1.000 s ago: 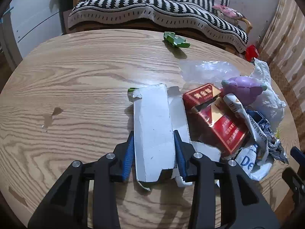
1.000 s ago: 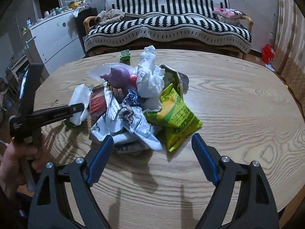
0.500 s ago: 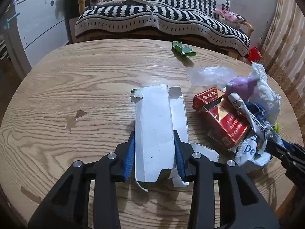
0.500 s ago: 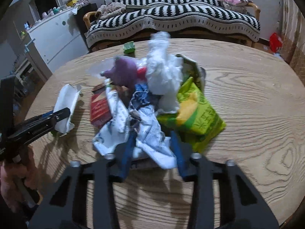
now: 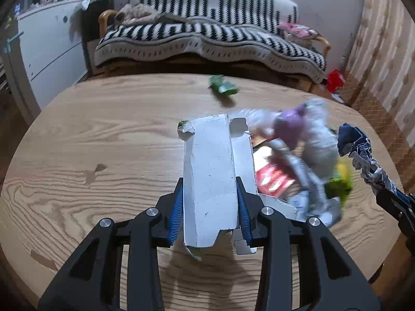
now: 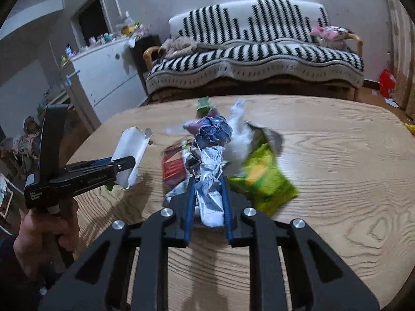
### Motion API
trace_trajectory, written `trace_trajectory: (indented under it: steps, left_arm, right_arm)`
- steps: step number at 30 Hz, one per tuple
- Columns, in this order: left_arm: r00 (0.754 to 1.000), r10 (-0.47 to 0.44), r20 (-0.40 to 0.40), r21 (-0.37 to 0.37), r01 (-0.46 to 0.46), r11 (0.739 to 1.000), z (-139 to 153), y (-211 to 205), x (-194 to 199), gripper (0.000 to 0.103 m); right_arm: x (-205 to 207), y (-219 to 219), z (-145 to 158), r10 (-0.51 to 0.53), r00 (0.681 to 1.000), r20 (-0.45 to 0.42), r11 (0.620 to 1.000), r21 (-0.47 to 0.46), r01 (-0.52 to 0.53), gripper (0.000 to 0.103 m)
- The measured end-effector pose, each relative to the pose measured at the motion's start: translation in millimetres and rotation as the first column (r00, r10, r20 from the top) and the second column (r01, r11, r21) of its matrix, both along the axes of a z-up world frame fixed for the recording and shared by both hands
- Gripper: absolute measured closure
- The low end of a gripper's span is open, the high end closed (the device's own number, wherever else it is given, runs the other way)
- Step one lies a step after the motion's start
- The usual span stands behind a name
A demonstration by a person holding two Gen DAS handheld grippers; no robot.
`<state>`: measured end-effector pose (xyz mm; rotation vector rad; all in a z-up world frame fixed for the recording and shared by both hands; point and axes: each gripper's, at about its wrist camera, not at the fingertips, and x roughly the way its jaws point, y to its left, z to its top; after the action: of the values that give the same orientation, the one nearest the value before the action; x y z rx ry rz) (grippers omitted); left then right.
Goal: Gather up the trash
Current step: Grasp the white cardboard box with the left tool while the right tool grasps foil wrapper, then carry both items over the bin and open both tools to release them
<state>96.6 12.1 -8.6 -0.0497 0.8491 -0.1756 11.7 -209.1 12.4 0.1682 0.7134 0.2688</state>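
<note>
My left gripper [image 5: 210, 202] is shut on a flattened white carton [image 5: 210, 171] and holds it above the round wooden table [image 5: 103, 134]. The carton also shows in the right wrist view [image 6: 129, 147], as does the left gripper [image 6: 124, 165]. My right gripper [image 6: 207, 194] is shut on a crumpled blue-and-white wrapper [image 6: 211, 155], lifted over the trash pile; it also shows in the left wrist view [image 5: 360, 147]. The pile holds a red cigarette pack [image 6: 172, 167], a green-yellow snack bag [image 6: 262, 181], white tissue [image 6: 241, 127] and a purple toy [image 5: 291, 125].
A small green scrap [image 5: 223, 88] lies at the table's far side. A striped sofa [image 6: 254, 59] stands behind the table, a white cabinet [image 6: 103, 72] to the left. The table edge [image 6: 389, 233] curves close on the right.
My right gripper closed on the crumpled wrapper and lifted it off the pile. My left gripper rose with the white carton still in it.
</note>
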Motion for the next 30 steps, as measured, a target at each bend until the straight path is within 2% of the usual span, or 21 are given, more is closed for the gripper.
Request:
trace_trajectory:
  steps: [3,7,10,15,21,25,29,30]
  left_arm:
    - [0.999,-0.034,0.017,-0.001,0.034,0.999,7,-20,-7,0.067]
    - [0.992,-0.123,0.032,-0.009,0.123,0.992,15,-65,-22,0.067]
    - [0.979,-0.202,0.043,-0.006,0.202,0.979,19,-105,-36,0.067]
    - [0.935,-0.352,0.047,0.004,0.352,0.936,20,-181,-64,0.067]
    - [0.856,-0.515,0.04,-0.003,0.515,0.857,13,-272,-104,0.067]
    - [0.785,-0.619,0.023,-0.018,0.62,0.785,1,-337,-135,0.067]
    - [0.704,-0.71,0.01,-0.031,0.71,0.704,-12,-395,-167,0.067]
    - [0.677,-0.736,0.007,-0.037,0.735,0.677,-16,-410,-177,0.067]
  right_arm:
    - [-16,-31,5,-0.064,0.998,0.007,0.998,-0.007,0.064,0.084]
    - [-36,-88,2,-0.188,0.982,-0.022,0.982,-0.026,0.188,0.084]
    - [-57,-138,-3,-0.298,0.953,-0.051,0.954,-0.054,0.295,0.084]
    - [-109,-222,-16,-0.461,0.883,-0.091,0.887,-0.072,0.456,0.084]
    - [-176,-293,-34,-0.595,0.795,-0.116,0.804,-0.096,0.587,0.084]
    - [-220,-331,-48,-0.667,0.732,-0.137,0.745,-0.115,0.657,0.084]
    - [-265,-370,-67,-0.736,0.655,-0.172,0.676,-0.132,0.725,0.084]
    - [-273,-378,-71,-0.748,0.639,-0.181,0.662,-0.133,0.738,0.084]
